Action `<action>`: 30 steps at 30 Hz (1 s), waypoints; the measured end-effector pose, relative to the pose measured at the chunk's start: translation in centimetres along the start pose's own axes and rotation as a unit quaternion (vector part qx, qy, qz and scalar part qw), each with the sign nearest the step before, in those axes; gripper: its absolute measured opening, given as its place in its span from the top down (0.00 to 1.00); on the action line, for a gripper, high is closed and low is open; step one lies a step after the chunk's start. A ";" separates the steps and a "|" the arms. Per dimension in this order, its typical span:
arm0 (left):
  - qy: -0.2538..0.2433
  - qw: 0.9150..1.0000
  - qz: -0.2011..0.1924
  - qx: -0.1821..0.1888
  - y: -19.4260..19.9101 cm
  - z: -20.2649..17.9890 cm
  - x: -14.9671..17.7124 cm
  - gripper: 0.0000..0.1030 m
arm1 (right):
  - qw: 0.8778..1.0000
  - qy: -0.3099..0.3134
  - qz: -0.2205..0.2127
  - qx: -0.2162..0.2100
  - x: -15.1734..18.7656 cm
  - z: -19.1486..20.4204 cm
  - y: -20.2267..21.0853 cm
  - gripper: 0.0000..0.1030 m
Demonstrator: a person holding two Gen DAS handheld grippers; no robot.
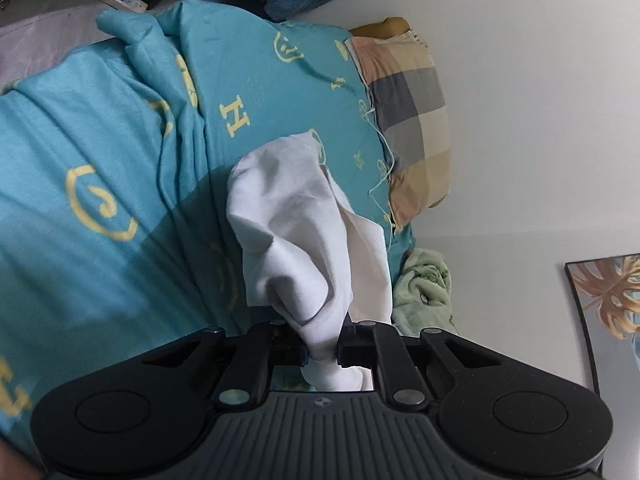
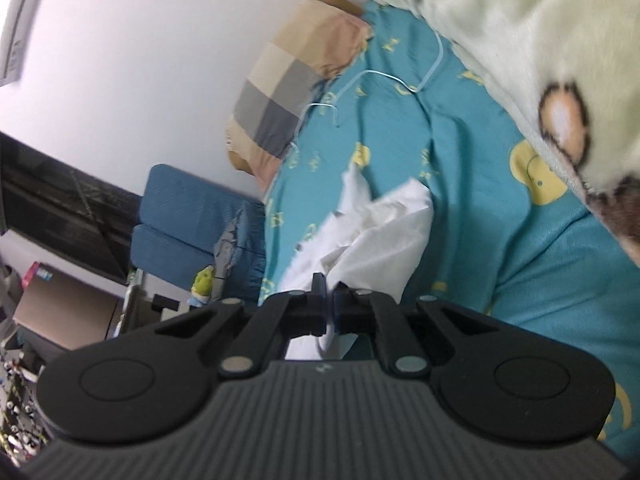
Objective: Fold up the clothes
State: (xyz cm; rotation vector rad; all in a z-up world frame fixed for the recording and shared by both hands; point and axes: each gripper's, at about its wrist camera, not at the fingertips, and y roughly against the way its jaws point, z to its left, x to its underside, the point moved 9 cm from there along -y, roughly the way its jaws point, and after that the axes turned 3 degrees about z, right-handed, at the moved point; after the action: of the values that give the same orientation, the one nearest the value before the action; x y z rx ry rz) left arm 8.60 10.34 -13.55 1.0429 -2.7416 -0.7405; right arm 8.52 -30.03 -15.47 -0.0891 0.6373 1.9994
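A: Status on the left gripper [image 1: 320,346]?

B: Clenched on the white garment [image 1: 304,220]. A thick bunch of cloth is pinched between the two pads, and the rest spreads away from the jaws over the teal bedsheet [image 1: 100,152].

A: Right gripper [image 2: 329,300]?

B: Also clamped on the white garment [image 2: 384,232]. Jaws are nearly together with only a thin edge of fabric between them. Frame is a bit blurred, but the cloth visibly runs into the gap.

A: Where's the garment on the bed?

B: Crumpled, not flat. It sits toward the head end, short of the checked pillow [image 1: 408,120] that lies at the wall edge. Far end of the cloth looks to rest on the sheet; can't tell how much of the near end is clear of it.

A: Anything near it?

B: Green fleece blanket [image 1: 424,284] bunched at the wall edge of the bed, just beside the garment in the left view. In the right view the same blanket [image 2: 520,40] fills the top right corner, well apart from the cloth. A pale wire hanger [image 2: 360,80] lies on the sheet between the garment and the pillow [image 2: 296,76].

A: Off the bed?

B: Blue folded cushions [image 2: 192,216] past the bed's far edge, and a framed leaf picture [image 1: 608,296] against the wall.
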 end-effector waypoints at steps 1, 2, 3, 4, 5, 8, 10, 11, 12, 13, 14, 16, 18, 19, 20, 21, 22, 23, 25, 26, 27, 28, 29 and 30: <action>-0.002 1.000 0.003 -0.002 0.6 0.0 0.7 0.88 | 1.000 0.006 -0.001 0.000 0.2 0.3 0.8 0.95; -0.004 1.000 0.006 -0.004 1.3 0.0 1.3 0.88 | 1.000 0.010 -0.001 0.001 0.5 0.4 1.7 0.95; -0.004 1.000 0.009 -0.004 2.3 0.2 2.0 0.88 | 1.000 0.010 0.001 0.002 1.0 0.3 2.7 0.95; -0.005 1.000 0.010 -0.005 3.6 0.5 2.7 0.88 | 1.000 0.009 0.003 0.002 1.3 0.2 3.5 0.95; -0.006 1.000 0.012 -0.005 5.0 0.7 3.4 0.88 | 1.000 0.008 0.006 0.003 1.7 0.1 4.4 0.95; -0.013 1.000 0.015 -0.009 8.4 1.2 5.5 0.88 | 1.000 0.011 0.010 0.006 3.2 -0.4 7.4 0.95; -0.018 1.000 0.017 -0.010 10.2 1.4 6.8 0.88 | 1.000 0.012 0.011 0.005 4.2 -0.7 9.3 0.95; -0.019 1.000 0.018 -0.009 10.6 1.4 7.1 0.88 | 1.000 0.012 0.010 0.004 4.5 -0.8 9.9 0.95; -0.021 1.000 0.018 -0.009 10.8 1.2 7.2 0.88 | 1.000 0.012 0.008 0.004 4.6 -0.8 10.2 0.95; -0.022 1.000 0.018 -0.009 10.9 1.0 7.2 0.88 | 1.000 0.010 0.008 0.006 4.5 -0.8 10.3 0.95; -0.021 1.000 0.016 -0.010 10.8 0.8 6.9 0.88 | 1.000 0.006 0.007 0.006 4.3 -0.8 10.1 0.95; -0.017 1.000 0.013 -0.009 10.1 0.3 6.0 0.88 | 1.000 -0.003 0.007 0.007 3.7 -0.5 9.4 0.95; -0.013 1.000 0.009 -0.008 8.6 -0.7 4.5 0.88 | 1.000 -0.005 0.006 0.008 2.6 0.0 8.1 0.95; -0.012 1.000 0.006 -0.008 7.9 -1.2 3.6 0.88 | 1.000 -0.006 0.006 0.009 1.9 0.3 7.1 0.95; -0.009 1.000 0.003 -0.008 7.1 -1.5 2.7 0.88 | 1.000 -0.008 0.006 0.011 1.2 0.5 6.0 0.94; -0.005 1.000 0.002 -0.010 6.1 -1.7 1.8 0.88 | 1.000 -0.011 0.007 0.015 0.5 0.6 4.9 0.94; -0.001 1.000 0.001 -0.011 5.2 -1.9 0.9 0.88 | 1.000 -0.014 0.008 0.019 -0.1 0.7 3.7 0.94; 0.002 1.000 0.000 -0.015 4.1 -2.2 -0.1 0.88 | 1.000 -0.017 0.010 0.024 -0.8 0.6 2.5 0.94; 0.005 1.000 -0.003 -0.024 1.7 -2.4 -2.3 0.88 | 0.999 -0.021 0.011 0.034 -2.1 0.3 -0.1 0.94; 0.005 0.999 -0.005 -0.032 0.5 -2.4 -3.5 0.88 | 0.999 -0.021 0.011 0.040 -2.8 0.0 -1.4 0.94; 0.007 0.999 -0.007 -0.039 -0.7 -2.4 -4.6 0.88 | 0.999 -0.022 0.011 0.048 -3.4 -0.3 -2.7 0.94; 0.008 0.999 -0.006 -0.045 -2.0 -2.3 -5.7 0.88 | 0.998 -0.023 0.013 0.055 -4.0 -0.7 -4.1 0.94; 0.006 0.999 -0.004 -0.051 -3.4 -2.1 -6.7 0.88 | 0.998 -0.024 0.015 0.063 -4.5 -1.2 -5.4 0.94; 0.003 0.998 -0.002 -0.058 -4.9 -1.9 -7.7 0.87 | 0.997 -0.024 0.018 0.070 -5.0 -1.7 -6.7 0.94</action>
State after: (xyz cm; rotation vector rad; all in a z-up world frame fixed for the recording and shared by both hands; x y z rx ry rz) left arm 17.86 11.49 -13.76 1.0260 -2.6548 -0.8846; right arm 16.31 -32.36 -18.05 0.0547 0.7499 1.9804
